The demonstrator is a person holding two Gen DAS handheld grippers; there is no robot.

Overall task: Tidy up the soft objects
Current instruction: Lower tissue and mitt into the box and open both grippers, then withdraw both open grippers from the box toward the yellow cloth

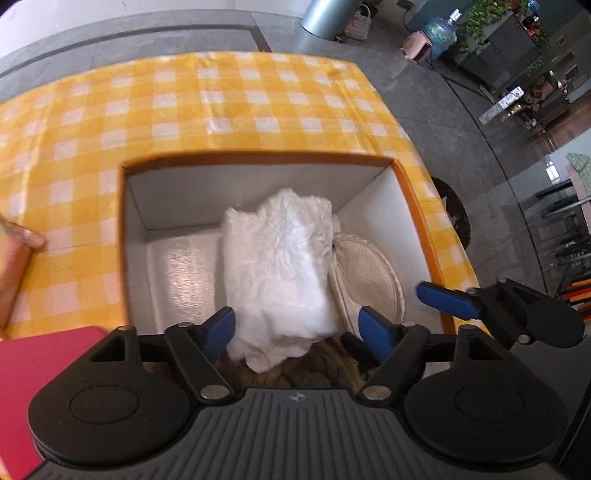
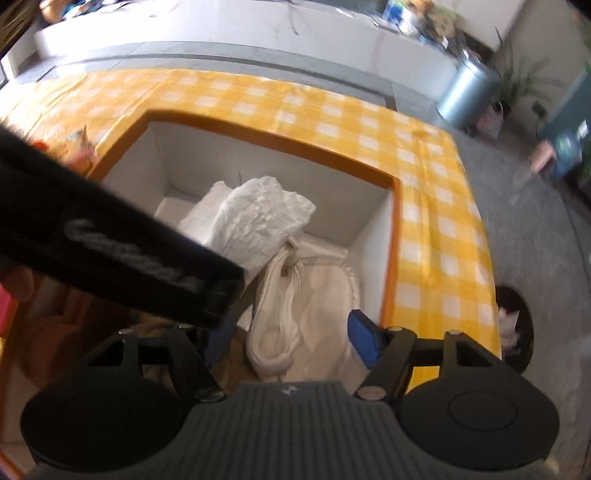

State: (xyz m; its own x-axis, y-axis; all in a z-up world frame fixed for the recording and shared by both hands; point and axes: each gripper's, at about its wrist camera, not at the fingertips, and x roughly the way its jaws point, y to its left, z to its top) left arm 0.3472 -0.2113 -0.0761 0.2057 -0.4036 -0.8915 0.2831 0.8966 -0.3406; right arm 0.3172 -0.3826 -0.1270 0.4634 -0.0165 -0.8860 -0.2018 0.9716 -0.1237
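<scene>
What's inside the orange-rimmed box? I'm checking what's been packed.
The box holds a crumpled white cloth partly overlying a cream woven pad, plus a brown braided item at the near edge. Anything beneath the cloth is hidden.

Both tongs point steeply downward, the left tongs (image 1: 297, 330) with blue pads spread wide apart and gripping nothing, the right tongs (image 2: 290, 338) likewise parted and empty.

A yellow-and-white checked cloth (image 1: 229, 107) covers the counter. Grey stone floor (image 1: 436, 96) lies beyond, with a round metal bin (image 2: 467, 92) and leafy plants (image 1: 487, 22) near shelving.
</scene>
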